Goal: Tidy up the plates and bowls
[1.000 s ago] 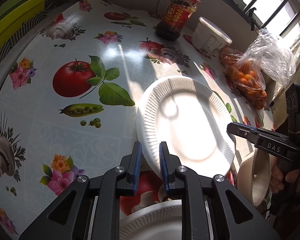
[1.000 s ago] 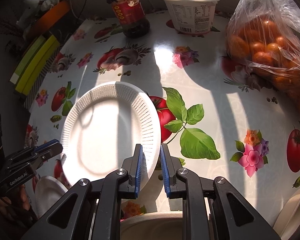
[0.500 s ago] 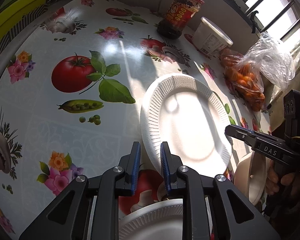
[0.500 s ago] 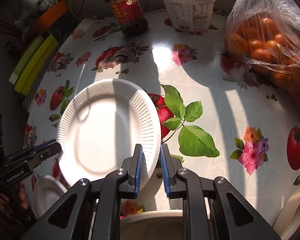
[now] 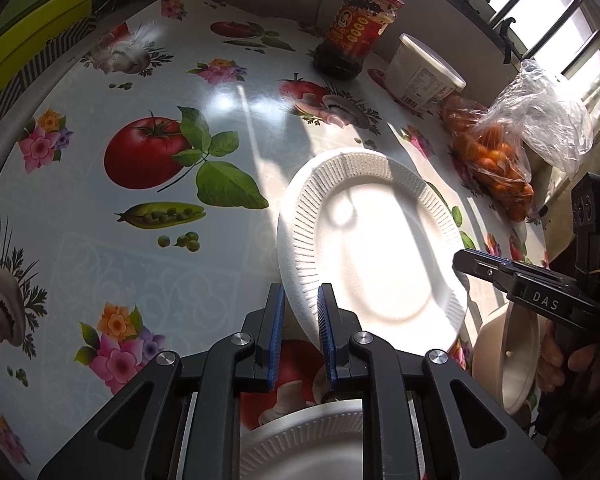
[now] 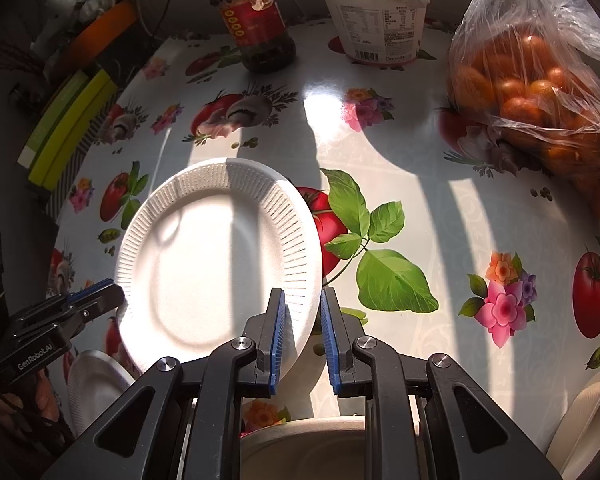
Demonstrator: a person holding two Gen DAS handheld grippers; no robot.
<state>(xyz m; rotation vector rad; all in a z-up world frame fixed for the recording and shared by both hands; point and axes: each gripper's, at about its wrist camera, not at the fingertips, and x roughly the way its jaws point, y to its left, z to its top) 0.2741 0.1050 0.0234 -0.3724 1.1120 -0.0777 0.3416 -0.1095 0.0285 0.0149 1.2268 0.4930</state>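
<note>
Left wrist view is showing the left gripper (image 5: 300, 308) closing its jaws on the near-left rim of the white paper plate (image 5: 372, 248), which is tilting above the worktop (image 5: 140, 92). The right gripper (image 6: 302, 312) is sitting clenched on the plate's right rim, the plate spanning between both.

Second plate (image 5: 300, 440) half hidden under tongs; bowl (image 6: 300, 446) cut off by frame edge.
</note>
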